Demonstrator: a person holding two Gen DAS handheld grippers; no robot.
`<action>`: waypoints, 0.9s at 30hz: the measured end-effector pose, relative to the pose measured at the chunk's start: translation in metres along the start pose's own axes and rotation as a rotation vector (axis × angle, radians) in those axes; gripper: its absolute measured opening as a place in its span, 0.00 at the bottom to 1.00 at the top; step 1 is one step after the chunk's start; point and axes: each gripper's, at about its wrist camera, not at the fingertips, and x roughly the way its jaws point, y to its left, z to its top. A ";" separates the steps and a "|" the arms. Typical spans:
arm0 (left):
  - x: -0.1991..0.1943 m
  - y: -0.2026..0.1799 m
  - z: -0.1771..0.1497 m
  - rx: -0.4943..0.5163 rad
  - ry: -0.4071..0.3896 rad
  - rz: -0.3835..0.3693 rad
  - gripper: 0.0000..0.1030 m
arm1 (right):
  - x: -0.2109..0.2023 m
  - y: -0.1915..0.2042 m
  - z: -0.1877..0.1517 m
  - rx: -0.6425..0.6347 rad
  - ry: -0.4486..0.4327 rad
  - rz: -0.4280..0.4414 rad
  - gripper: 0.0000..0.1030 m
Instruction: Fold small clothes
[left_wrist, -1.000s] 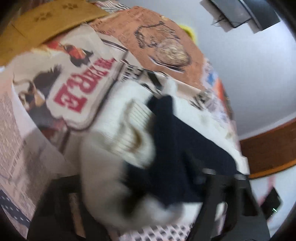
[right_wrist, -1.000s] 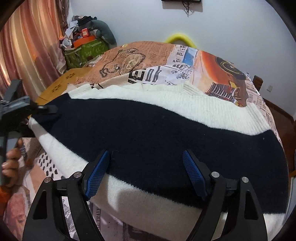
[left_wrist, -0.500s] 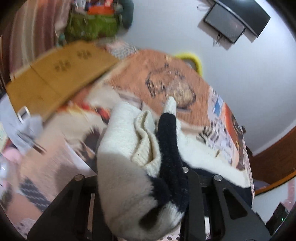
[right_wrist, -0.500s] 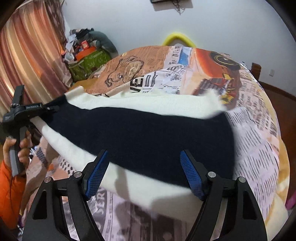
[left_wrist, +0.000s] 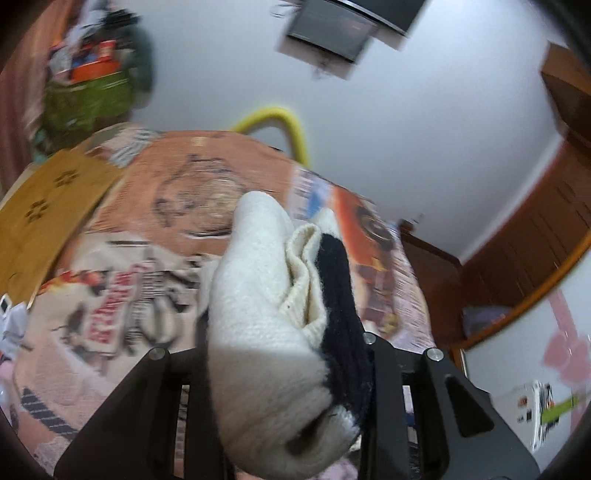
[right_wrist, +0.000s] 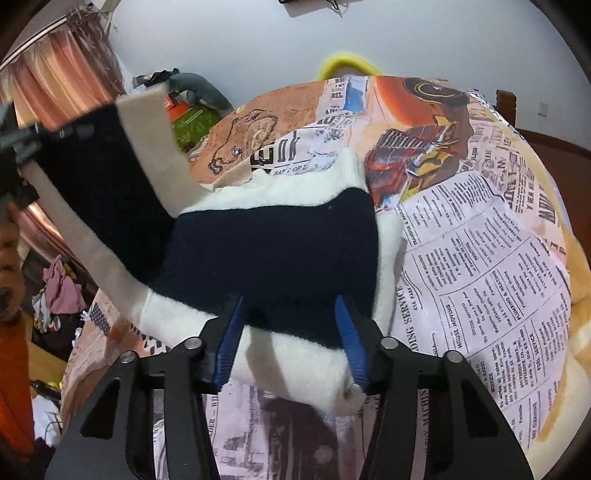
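A small white knit sweater with a wide navy band (right_wrist: 273, 254) lies on the newsprint-pattern bed cover (right_wrist: 476, 266). My right gripper (right_wrist: 291, 343) sits over the sweater's near edge, its blue pads (right_wrist: 231, 343) partly closed around a fold of it. My left gripper (left_wrist: 284, 354) is shut on a bunched end of the sweater (left_wrist: 266, 314) and holds it raised. In the right wrist view that raised end (right_wrist: 96, 173) hangs up and to the left, with the left gripper (right_wrist: 26, 142) at its top.
A brown cardboard sheet (left_wrist: 44, 214) lies on the bed's left side. A green bag with clutter (right_wrist: 192, 118) stands by the far wall, next to pink curtains (right_wrist: 62, 77). Loose clothes (right_wrist: 59, 288) lie on the floor at left. A yellow hoop (right_wrist: 347, 62) is behind the bed.
My left gripper has lifted its end of the sweater up off the bed. The sweater has bunched toward the middle, and my right gripper's jaws have narrowed onto its near edge.
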 end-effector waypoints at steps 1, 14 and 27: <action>0.005 -0.015 -0.001 0.022 0.009 -0.019 0.28 | -0.001 -0.001 0.001 0.009 -0.003 0.008 0.41; 0.084 -0.105 -0.068 0.180 0.233 -0.063 0.28 | -0.024 -0.010 -0.001 0.027 -0.057 0.046 0.40; 0.071 -0.120 -0.113 0.322 0.318 -0.154 0.73 | -0.058 -0.026 -0.017 -0.005 -0.090 -0.087 0.40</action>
